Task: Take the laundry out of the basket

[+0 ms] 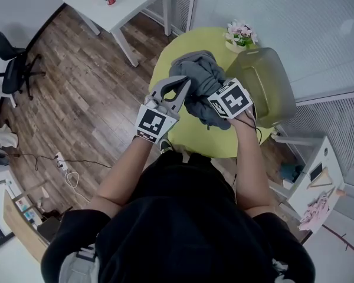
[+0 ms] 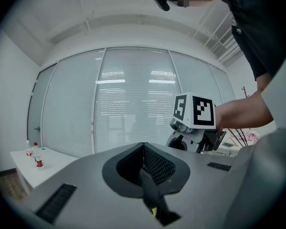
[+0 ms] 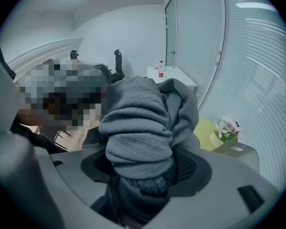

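Head view: my left gripper [image 1: 184, 82] has its jaws closed tip to tip with nothing in them, just to the left of the grey laundry [image 1: 197, 75]. My right gripper [image 1: 223, 103] is pushed into the near right side of that bundle. The laundry hangs over the round yellow desk [image 1: 187, 43], out of the basket [image 1: 271, 81], which lies on its side at the desk's right edge. A small pot of flowers [image 1: 241, 34] stands on the far side.

Left gripper view: my jaws meet in front of the camera and hold nothing. Beyond them, to the right, is my other gripper with its marker cube. Two bottles [image 2: 35, 157] stand on a white desk [image 2: 24, 168] far to the left.

Right gripper view: my jaws are clamped on a thick fold of the laundry, which bulges up between them. The flowers and the basket show low on the right.
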Tool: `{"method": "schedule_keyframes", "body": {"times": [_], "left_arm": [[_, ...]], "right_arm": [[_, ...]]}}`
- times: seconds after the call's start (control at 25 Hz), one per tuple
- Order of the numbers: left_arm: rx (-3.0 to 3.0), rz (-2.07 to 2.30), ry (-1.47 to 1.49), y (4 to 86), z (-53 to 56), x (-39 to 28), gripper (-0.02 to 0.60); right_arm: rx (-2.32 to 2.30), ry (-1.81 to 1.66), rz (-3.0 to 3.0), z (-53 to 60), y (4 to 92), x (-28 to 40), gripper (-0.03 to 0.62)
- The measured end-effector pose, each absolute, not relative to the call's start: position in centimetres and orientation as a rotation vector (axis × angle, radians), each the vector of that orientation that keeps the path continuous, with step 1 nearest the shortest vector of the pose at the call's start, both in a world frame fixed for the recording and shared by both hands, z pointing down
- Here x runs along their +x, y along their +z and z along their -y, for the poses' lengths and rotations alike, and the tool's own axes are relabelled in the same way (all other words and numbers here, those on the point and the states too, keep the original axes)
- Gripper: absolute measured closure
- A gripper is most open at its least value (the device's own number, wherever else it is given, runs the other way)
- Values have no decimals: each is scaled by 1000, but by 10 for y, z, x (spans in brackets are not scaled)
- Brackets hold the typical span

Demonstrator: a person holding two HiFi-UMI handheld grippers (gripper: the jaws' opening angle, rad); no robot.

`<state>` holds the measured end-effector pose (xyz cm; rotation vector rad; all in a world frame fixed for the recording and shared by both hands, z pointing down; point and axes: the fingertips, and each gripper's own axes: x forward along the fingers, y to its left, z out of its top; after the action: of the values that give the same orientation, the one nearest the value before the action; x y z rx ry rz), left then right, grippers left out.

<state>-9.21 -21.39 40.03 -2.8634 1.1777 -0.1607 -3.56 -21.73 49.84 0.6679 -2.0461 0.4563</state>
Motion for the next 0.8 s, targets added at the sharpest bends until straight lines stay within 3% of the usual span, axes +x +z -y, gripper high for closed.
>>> {"method": "schedule_keyframes", "body": {"times": [0.8], "left_arm": [[-2964,-1208,-328,518,205,-133,571]], "right_arm": [[684,606,1946,207,624,-65,266]]}}
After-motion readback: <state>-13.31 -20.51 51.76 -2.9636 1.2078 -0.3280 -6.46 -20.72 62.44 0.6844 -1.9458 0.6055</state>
